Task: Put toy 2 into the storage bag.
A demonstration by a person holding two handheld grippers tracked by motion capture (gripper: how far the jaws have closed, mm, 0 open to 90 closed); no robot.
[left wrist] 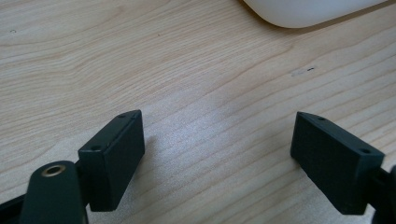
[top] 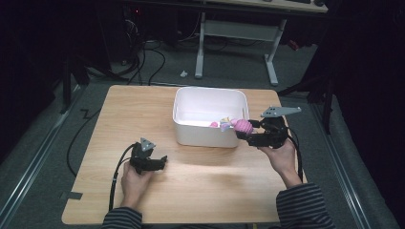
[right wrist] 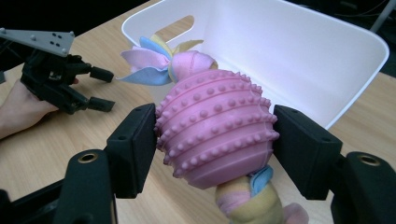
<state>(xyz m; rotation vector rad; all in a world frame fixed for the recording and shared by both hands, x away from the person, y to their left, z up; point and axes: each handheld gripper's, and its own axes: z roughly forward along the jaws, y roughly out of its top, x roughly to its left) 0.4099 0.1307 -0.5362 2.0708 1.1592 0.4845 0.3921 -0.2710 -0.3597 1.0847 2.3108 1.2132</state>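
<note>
Pink rubber, studded with rows of small bumps, is seen pinched between the two black jaws of the right tool (right wrist: 215, 140): it is the barrel-shaped body of a pet toy (right wrist: 217, 128), and each jaw is pressed against one of its sides. Pastel fabric strips in pink, blue and yellow are knotted at the far end of the toy, and a plush yellow and pink end hangs below the jaws. In the high view the right tool (top: 244, 130) is held by the person's right hand (top: 282, 155) at the right front corner of a white bin (top: 210, 136), and the toy (top: 241, 126) is carried above that corner, over the bin's rim. The bin is set on the light wooden bench (top: 143, 105), towards its far side. The left tool (left wrist: 217, 149) is seen with its jaws spread wide, nothing between them, low over bare wood grain, with the bin's rounded edge (left wrist: 303, 14) well beyond. In the high view the left tool (top: 162, 161) is held by the left hand (top: 133, 183) near the front left of the bench, well apart from the bin.
</note>
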